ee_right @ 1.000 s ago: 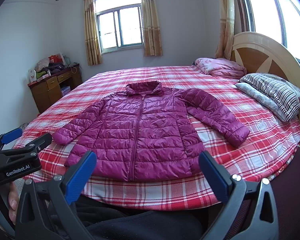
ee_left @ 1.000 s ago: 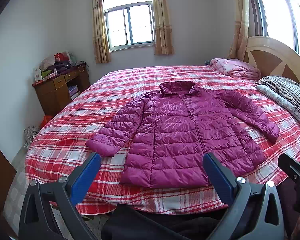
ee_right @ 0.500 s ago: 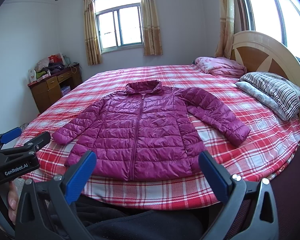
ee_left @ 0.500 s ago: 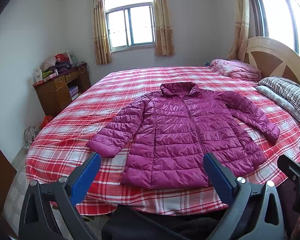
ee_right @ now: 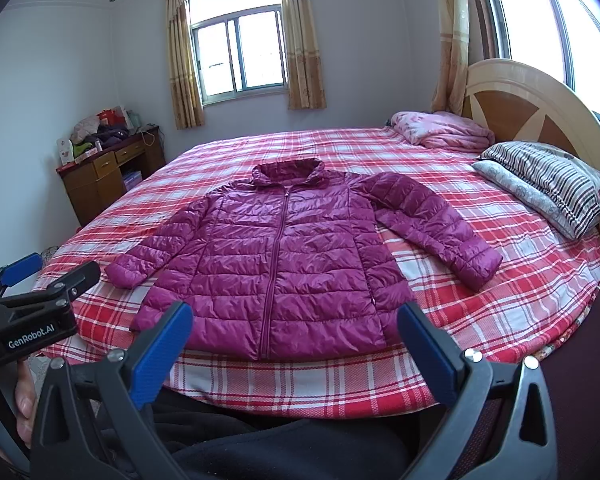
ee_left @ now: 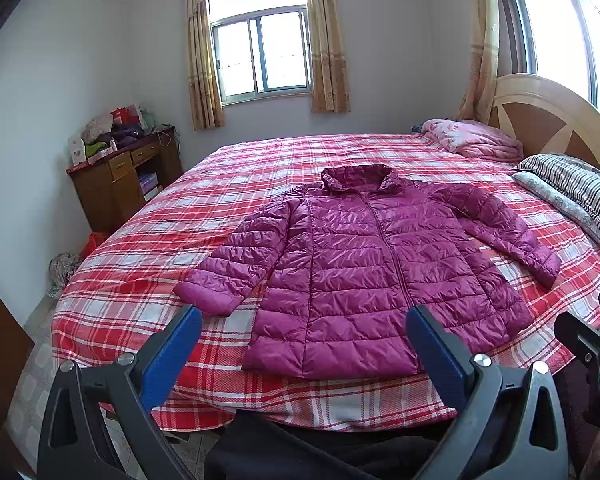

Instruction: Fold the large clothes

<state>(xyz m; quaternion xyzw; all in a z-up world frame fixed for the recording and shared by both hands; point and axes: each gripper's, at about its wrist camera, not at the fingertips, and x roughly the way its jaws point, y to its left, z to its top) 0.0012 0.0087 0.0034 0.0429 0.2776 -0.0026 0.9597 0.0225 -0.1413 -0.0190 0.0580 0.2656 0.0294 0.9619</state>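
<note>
On the near half of the bed (ee_left: pixel 148 292), a magenta quilted jacket (ee_left: pixel 364 272) is lying flat and face up, zipped, its hem running along the near edge and its collar pointing toward the far edge. Both sleeves are spreading out and down — one cuff is resting toward the left edge, the other toward the right, near the pillows. The red-and-white plaid sheet is showing bare all round the jacket.

Short of the near edge, the left gripper (ee_left: pixel 304 344) is hovering with its blue-padded jaws spread wide, holding nothing and touching no cloth. The right gripper (ee_right: pixel 296 340) is hanging beside it in the same way — jaws wide apart, empty, clear of the hem. From the right wrist view, part of a hand (ee_right: pixel 20 404) is gripping the left tool's handle at the left margin.

Against the wooden headboard (ee_right: pixel 532 104) at the right edge, a striped pillow (ee_right: pixel 548 176) is sitting on a paler patterned one, and a folded pink quilt (ee_right: pixel 444 130) is lying in the far right corner. Beyond the left edge a wooden desk (ee_left: pixel 120 184) is standing against the wall, piled with clutter. A curtained window (ee_left: pixel 262 54) is letting in daylight behind the far edge.
</note>
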